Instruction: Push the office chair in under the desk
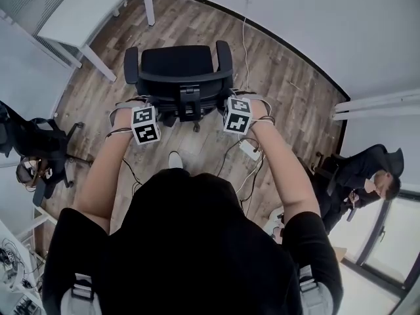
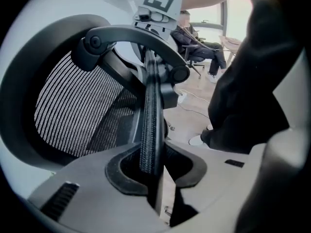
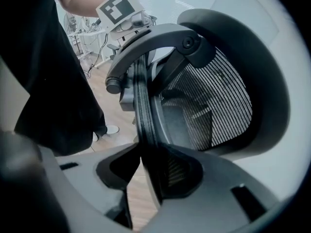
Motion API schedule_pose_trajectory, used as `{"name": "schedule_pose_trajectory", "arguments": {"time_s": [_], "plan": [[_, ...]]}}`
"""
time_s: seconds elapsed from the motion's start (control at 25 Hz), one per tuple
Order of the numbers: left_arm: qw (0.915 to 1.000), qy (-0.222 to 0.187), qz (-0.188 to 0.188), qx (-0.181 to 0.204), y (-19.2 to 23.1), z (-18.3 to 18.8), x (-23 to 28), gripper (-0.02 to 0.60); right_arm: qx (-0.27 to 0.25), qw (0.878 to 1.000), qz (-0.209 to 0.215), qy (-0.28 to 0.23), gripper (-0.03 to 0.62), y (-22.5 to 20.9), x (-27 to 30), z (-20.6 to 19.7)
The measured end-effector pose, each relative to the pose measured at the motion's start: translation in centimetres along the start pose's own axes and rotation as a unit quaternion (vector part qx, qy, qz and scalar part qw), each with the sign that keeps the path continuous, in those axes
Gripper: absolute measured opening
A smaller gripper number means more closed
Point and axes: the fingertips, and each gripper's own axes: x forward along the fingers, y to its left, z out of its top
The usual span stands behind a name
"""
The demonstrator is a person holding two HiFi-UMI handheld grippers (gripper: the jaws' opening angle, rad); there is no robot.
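Overhead, we look down on a black office chair [image 1: 177, 67] standing on a wood floor [image 1: 282, 77]. Its seat faces a white desk [image 1: 79, 12] at the upper left. The chair is near the desk but not under it, with bare floor between them.

We stand behind the chair with both arms stretched to the top of the backrest [image 1: 185, 79], one gripper towards each end of it. The left gripper [image 2: 158, 171] has its jaws drawn in narrow on the backrest's hard rim, which runs straight between them. The right gripper [image 3: 148, 171] straddles the same rim with its jaws wider. A strip of floor shows between one jaw and the rim, so we judge that hold to be loose.

The mesh panel [image 2: 73, 110] would probably sag if pressed, so the stiff rim seems the right place to hold. We expect the chair to be fairly heavy but to roll easily, and perhaps to swivel if pushed from one end. Two holds set well apart should keep it straight. The armrests [image 1: 131, 64] may need to clear the desk edge.

A white power strip [image 1: 250, 149] and its cables lie on the floor behind the chair, beside our feet.
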Motion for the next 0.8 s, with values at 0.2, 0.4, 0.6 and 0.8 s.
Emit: {"name": "schedule_pose_trajectory", "arguments": {"time_s": [0.2,0.4,0.6,0.8], "plan": [[0.9998,-0.004,0.019,-0.009,2.0,0.5,0.8,0.081,-0.011,1.000,-0.006,0.001,0.135,-2.8,0.5,-0.6],[0.9991,0.008,0.024,-0.034,4.0,2.1,2.1,0.081,-0.037,0.999,0.000,-0.015,0.138,-5.9,1.1,-2.5],[0.9977,0.011,0.042,-0.053,8.0,5.0,3.7,0.083,-0.070,0.997,0.005,-0.033,0.137,-11.1,1.7,-5.4],[0.9944,0.022,0.067,-0.079,10.6,7.1,5.4,0.081,-0.109,0.993,0.007,-0.050,0.137,-15.0,2.5,-7.6]]}}
